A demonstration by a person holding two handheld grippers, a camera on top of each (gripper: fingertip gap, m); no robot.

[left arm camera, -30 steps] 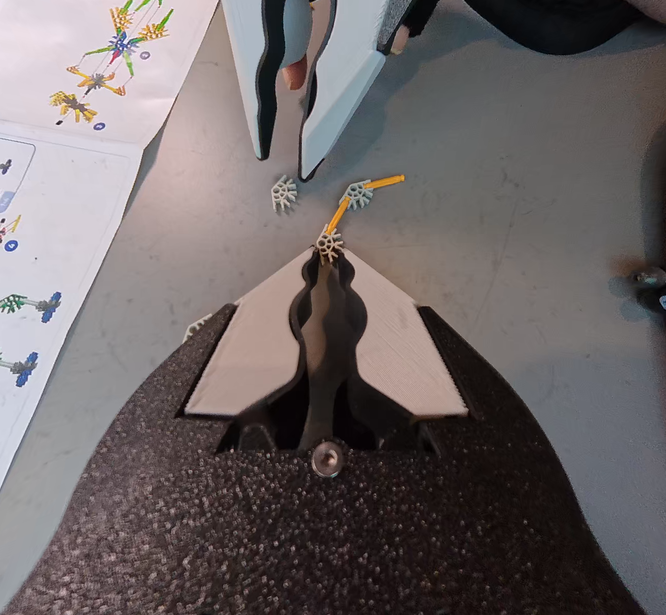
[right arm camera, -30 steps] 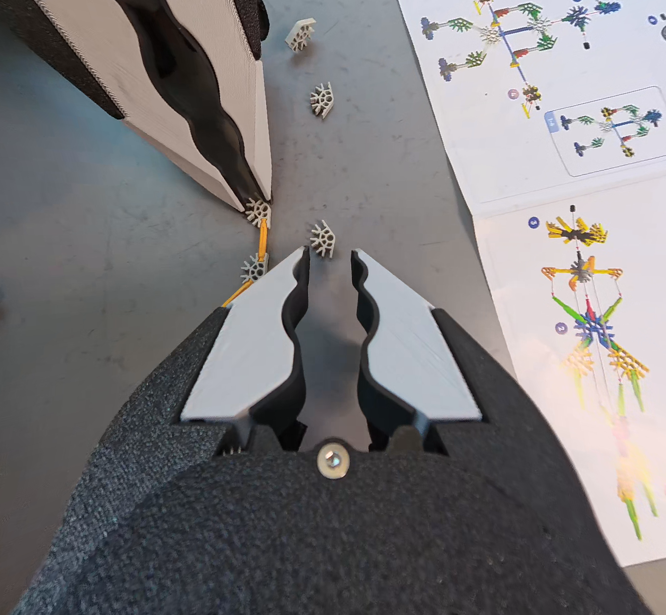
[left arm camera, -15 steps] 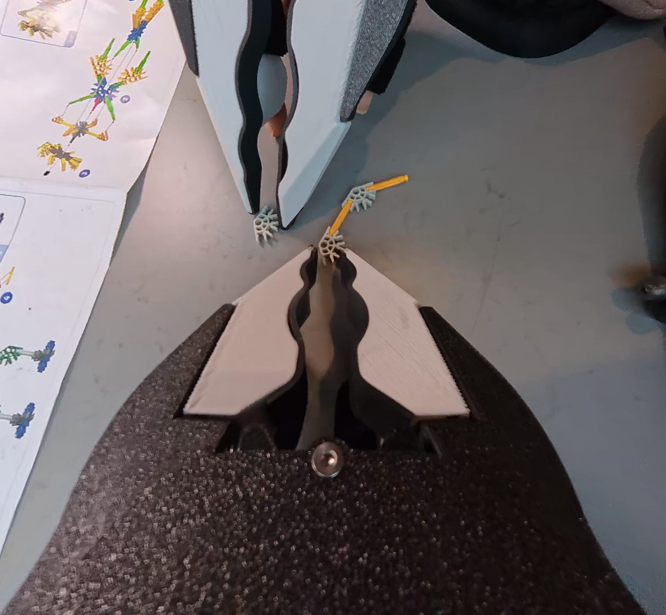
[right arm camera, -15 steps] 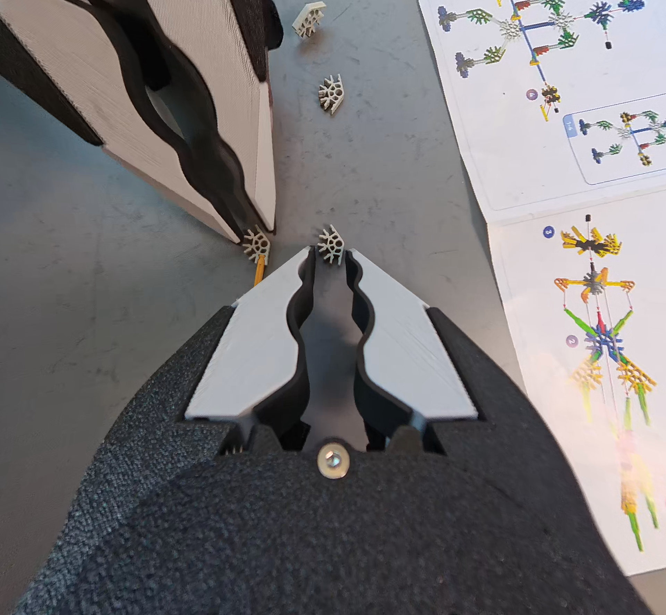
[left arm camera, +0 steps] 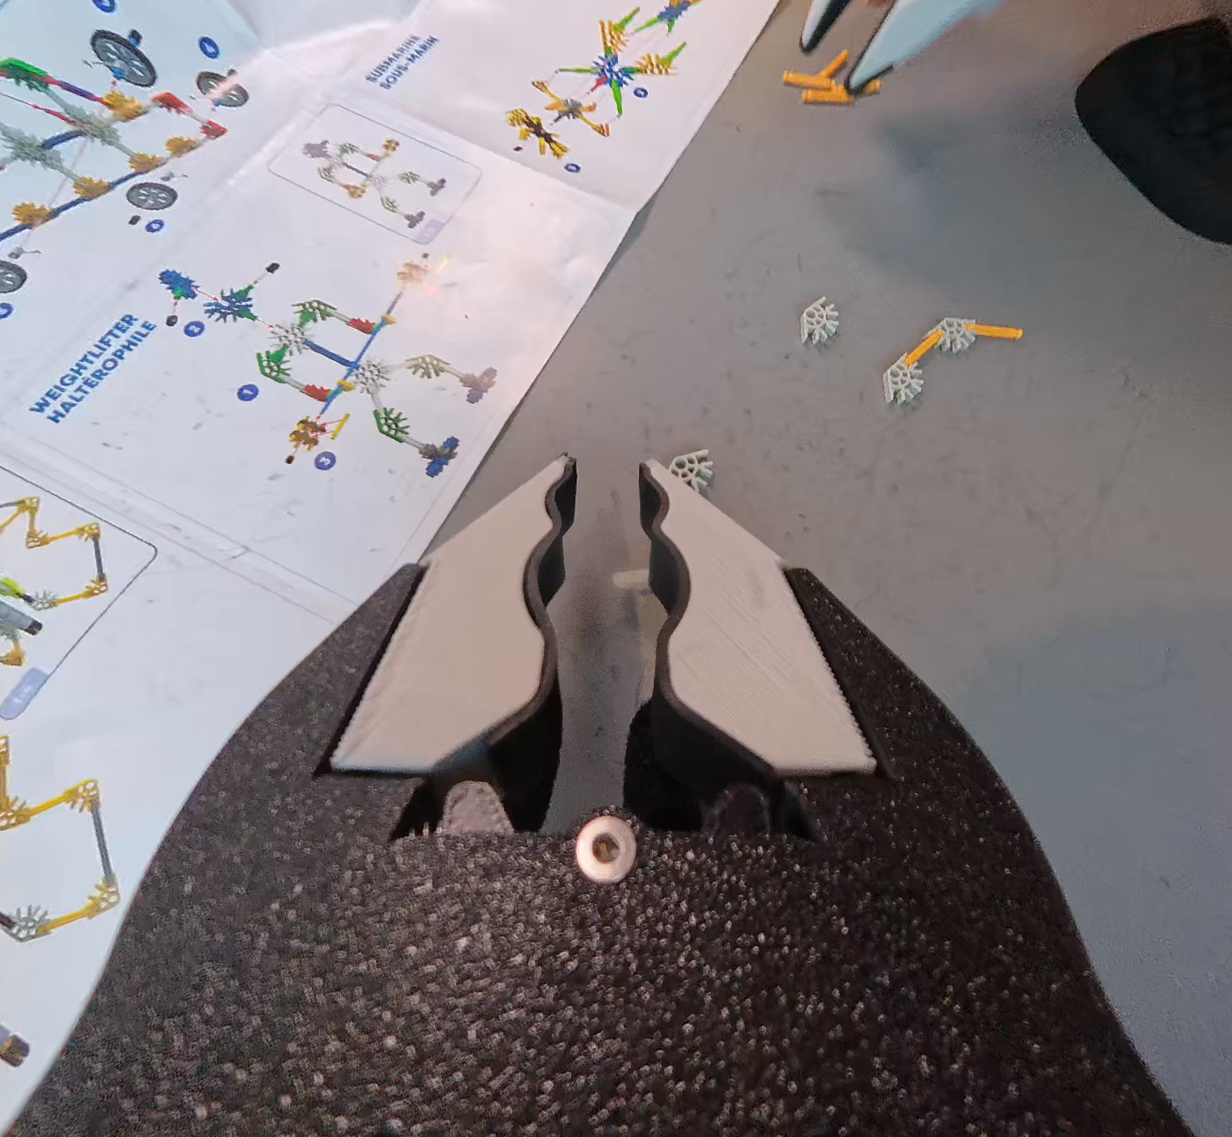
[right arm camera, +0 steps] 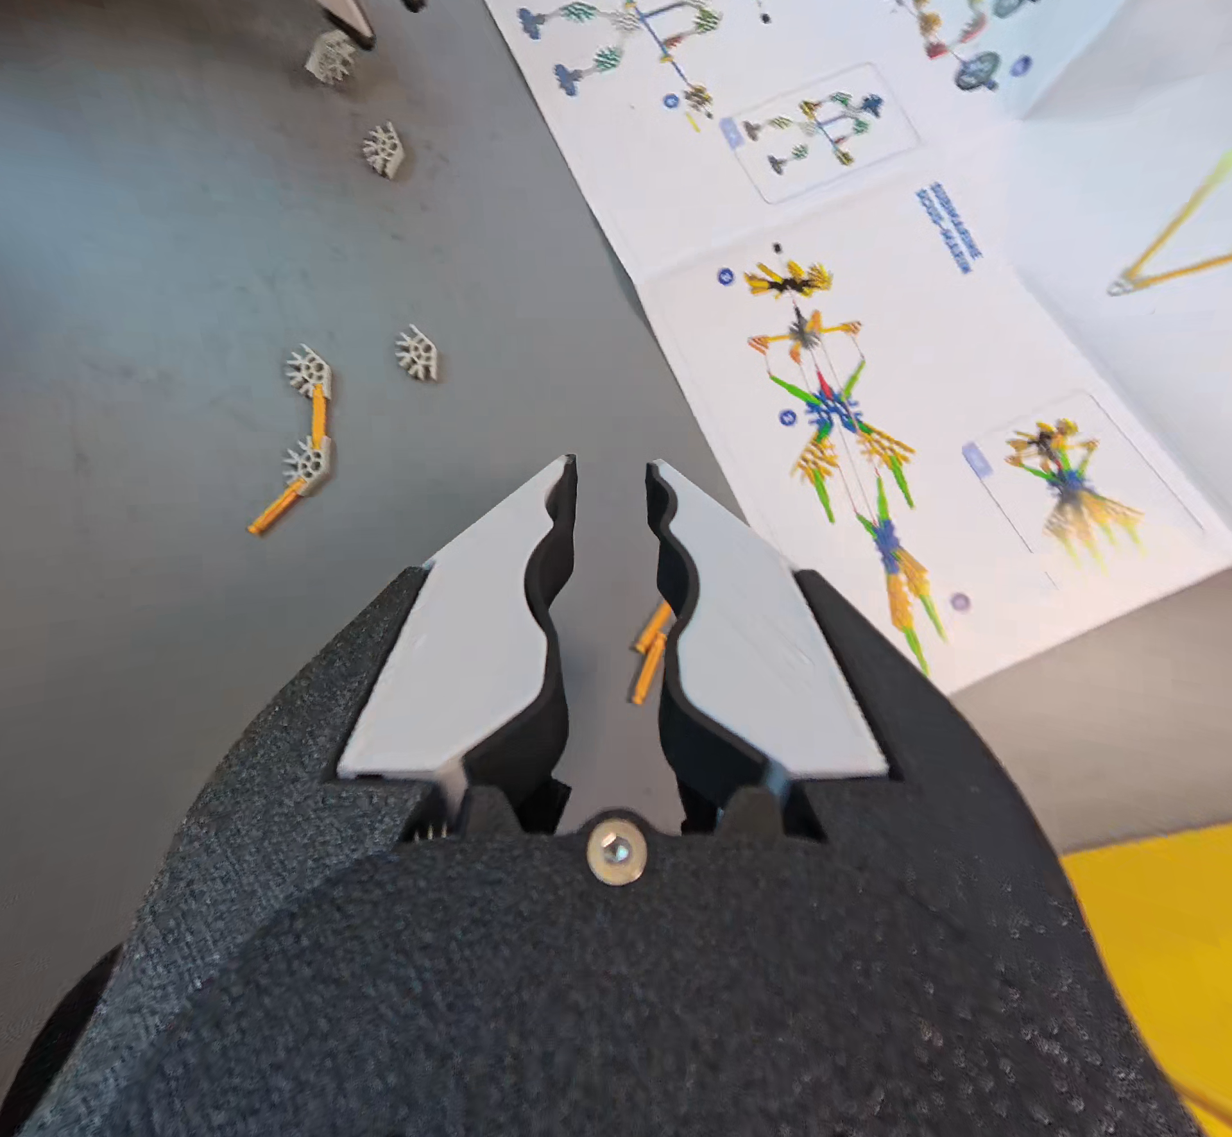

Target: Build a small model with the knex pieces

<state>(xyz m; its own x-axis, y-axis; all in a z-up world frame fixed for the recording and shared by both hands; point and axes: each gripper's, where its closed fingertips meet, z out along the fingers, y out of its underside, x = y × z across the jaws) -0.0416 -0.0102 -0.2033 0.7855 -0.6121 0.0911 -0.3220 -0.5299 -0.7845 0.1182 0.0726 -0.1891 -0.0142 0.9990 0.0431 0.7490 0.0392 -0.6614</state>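
Left gripper (left arm camera: 607,472) has its jaws a bit apart, holding nothing, right beside a small grey fan-shaped plastic connector (left arm camera: 693,469). Right gripper (right arm camera: 610,468) is also parted and empty, hovering over short orange plastic rods (right arm camera: 650,655) on the grey table (right arm camera: 167,252).

Connectors (left arm camera: 818,322) on table (left arm camera: 1000,572), right of sheet (left arm camera: 333,238)

We hold our left tool (left arm camera: 607,472) parted and empty, a grey connector (left arm camera: 693,470) just beside its right tip. Our right tool (right arm camera: 610,465), also parted and empty, hangs over loose orange rods (right arm camera: 650,655). The small chain of connectors and rods (right arm camera: 303,438) lies flat on the tabletop (right arm camera: 167,238), apart from both.
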